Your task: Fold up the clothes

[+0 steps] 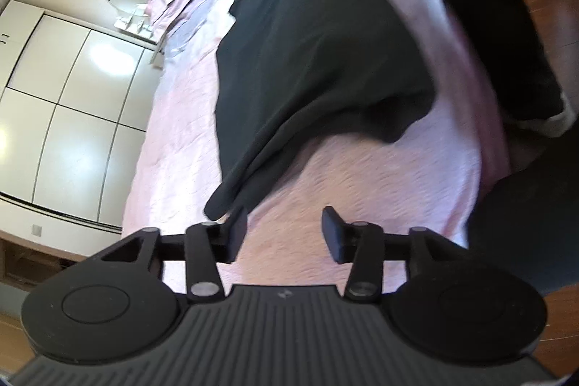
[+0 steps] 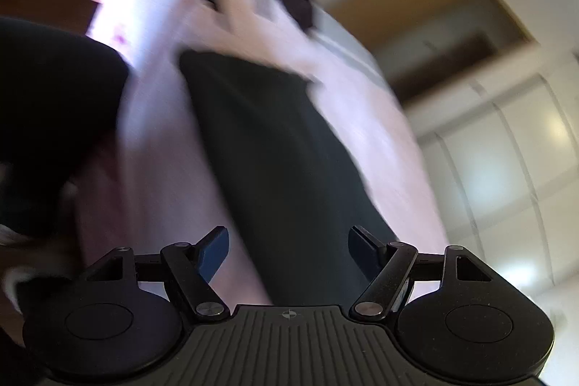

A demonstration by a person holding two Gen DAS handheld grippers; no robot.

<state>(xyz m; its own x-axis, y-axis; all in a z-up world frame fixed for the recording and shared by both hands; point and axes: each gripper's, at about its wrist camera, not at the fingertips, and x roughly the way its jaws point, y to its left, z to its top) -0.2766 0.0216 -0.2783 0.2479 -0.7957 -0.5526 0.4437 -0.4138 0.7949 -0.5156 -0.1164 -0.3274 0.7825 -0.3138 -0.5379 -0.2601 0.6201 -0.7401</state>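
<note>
1. Left wrist view: pink bed cover (image 1: 362,183) filling most of the frame, with white wardrobe doors (image 1: 68,104) at the left edge.
2. Dark garment (image 1: 311,53) spread flat on the cover, one narrow end trailing toward the camera.
3. Left gripper (image 1: 284,234) partly spread, nothing between the fingers; left finger (image 1: 237,237) just beside the garment's narrow end.
4. Right wrist view, blurred: right gripper (image 2: 288,250) spread wide above the garment, gripping nothing.
</note>
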